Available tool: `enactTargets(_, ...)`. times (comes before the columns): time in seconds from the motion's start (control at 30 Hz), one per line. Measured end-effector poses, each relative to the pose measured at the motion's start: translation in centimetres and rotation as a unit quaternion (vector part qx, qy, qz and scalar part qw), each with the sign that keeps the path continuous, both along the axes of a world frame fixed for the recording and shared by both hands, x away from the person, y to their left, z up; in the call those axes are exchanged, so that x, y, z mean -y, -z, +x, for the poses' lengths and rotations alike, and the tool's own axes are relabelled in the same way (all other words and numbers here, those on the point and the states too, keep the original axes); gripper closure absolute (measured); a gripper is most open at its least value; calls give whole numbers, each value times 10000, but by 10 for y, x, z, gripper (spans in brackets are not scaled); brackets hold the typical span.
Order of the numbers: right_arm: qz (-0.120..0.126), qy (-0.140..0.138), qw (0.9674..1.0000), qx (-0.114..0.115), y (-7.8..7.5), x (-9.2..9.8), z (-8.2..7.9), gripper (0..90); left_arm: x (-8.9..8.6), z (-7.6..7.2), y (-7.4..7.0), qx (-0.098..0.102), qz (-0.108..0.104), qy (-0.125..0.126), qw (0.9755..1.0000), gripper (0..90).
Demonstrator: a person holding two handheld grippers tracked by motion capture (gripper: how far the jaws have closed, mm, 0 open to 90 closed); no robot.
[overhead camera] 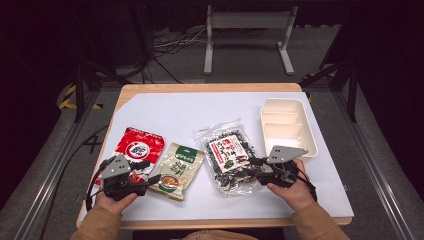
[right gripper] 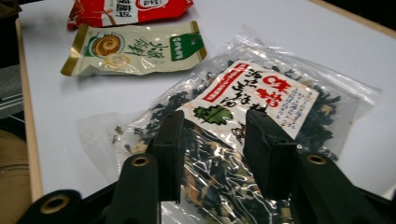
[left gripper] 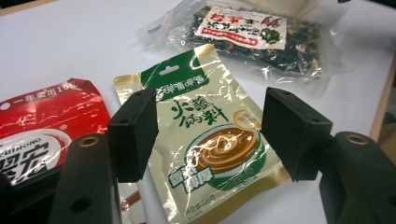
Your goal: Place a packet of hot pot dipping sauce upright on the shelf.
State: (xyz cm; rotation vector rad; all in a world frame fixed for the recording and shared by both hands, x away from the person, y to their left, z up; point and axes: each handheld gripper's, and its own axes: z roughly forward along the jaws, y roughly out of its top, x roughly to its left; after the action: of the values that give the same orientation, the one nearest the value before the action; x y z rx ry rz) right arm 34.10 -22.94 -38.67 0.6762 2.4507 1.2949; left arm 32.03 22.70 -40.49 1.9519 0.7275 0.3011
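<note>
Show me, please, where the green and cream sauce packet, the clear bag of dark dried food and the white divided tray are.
green and cream sauce packet [overhead camera: 176,171], high view, middle of its printed face.
clear bag of dark dried food [overhead camera: 226,152], high view, its white and red label.
white divided tray [overhead camera: 311,134], high view, its right rim.

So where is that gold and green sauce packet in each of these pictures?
High view: sauce packet lies left of centre, between the red bag and the clear bag.
Left gripper view: centre, between the black jaws.
Right gripper view: upper left.
Shared landmark: the red bag right beside it.
</note>
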Motion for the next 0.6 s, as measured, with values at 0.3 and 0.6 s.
enactTargets(0.3, 26, -83, 9999, 104, -15, -8, 3, 555, -4, -1, -3, 59, 8, 14, 10000, 365)
enactTargets(0.6, 69, 20, 10000, 0, -20, -13, 7, 520, -4, -2, -3, 55, -12, -14, 10000, 353)
